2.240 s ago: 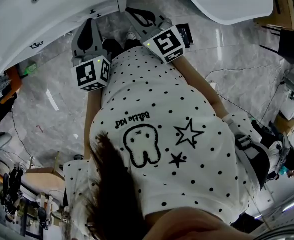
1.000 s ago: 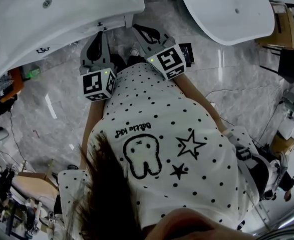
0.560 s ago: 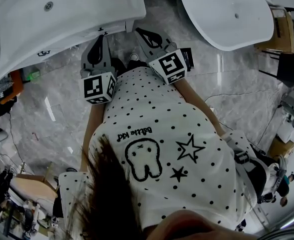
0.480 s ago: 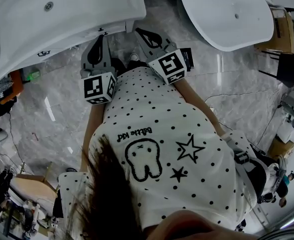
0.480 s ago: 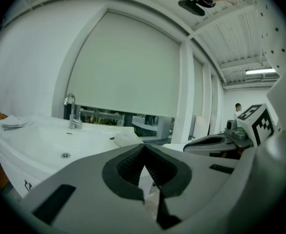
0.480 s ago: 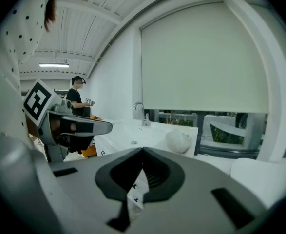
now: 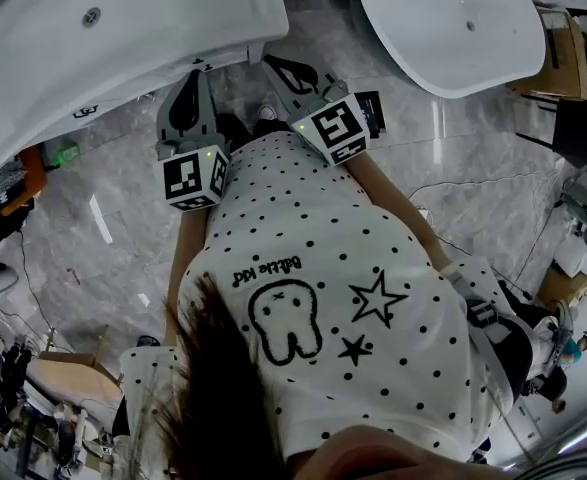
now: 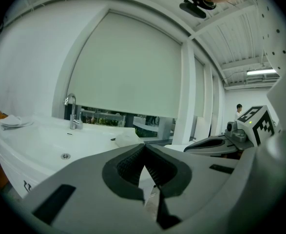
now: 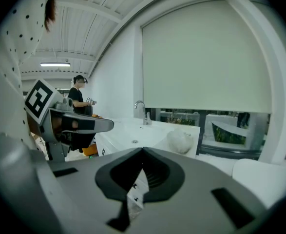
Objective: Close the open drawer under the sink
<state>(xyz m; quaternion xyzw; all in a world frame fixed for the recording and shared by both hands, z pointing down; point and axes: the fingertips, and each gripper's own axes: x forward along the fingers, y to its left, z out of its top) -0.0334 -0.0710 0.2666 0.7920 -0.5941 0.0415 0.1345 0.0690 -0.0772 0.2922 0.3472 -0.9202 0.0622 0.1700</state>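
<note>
The white sink with its drain and tap stands at the upper left of the head view. Below its rim runs the white drawer front with small black handles; from above I cannot tell how far out it stands. My left gripper points at that front, jaws shut and empty, and its tips meet in the left gripper view. My right gripper lies beside it, tips together with nothing held. The left gripper view shows the tap.
A second white basin stands at the upper right. A white lump lies on the sink's counter. Boxes and clutter line the left edge and the right edge. A cable crosses the marble floor. A person stands far off.
Both grippers keep their place in front of the sink cabinet, jaws still together. Only the head view drifts a little.
</note>
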